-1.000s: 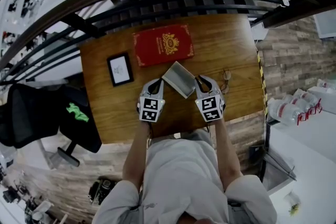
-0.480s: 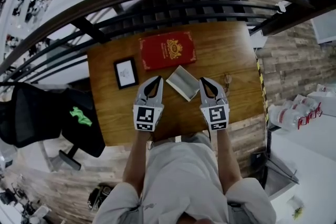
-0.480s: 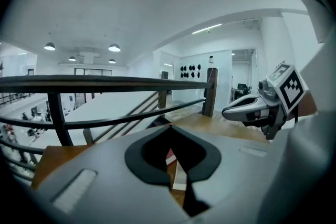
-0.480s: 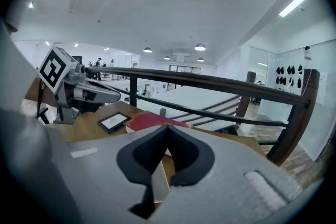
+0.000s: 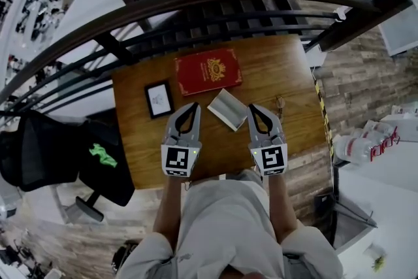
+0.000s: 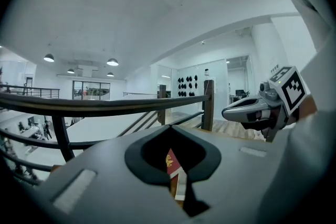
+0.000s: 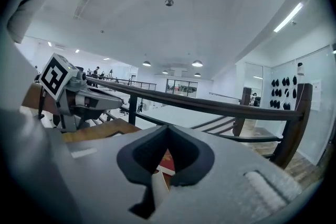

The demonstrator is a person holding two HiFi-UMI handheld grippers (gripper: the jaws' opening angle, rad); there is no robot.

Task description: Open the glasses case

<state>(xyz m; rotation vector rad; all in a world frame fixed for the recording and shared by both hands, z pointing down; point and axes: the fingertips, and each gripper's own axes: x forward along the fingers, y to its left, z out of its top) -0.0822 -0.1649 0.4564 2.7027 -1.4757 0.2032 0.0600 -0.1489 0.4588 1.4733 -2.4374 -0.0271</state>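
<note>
The glasses case (image 5: 227, 109) lies on the bench (image 5: 281, 62), between the left hand-held gripper (image 5: 190, 106) and the right hand-held gripper (image 5: 251, 108), both clenched empty (a careless descent could knock it aside).

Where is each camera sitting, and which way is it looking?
Head view: on the person's head, looking steeply down at the wooden table; shows their arms, left gripper and right gripper.
Left gripper view: on the left gripper, looking along its shut jaws towards the railing; right gripper shows at right.
Right gripper view: on the right gripper, along its shut jaws, railing ahead; left gripper shows at left.
Shared: all three catch the red book.
</note>
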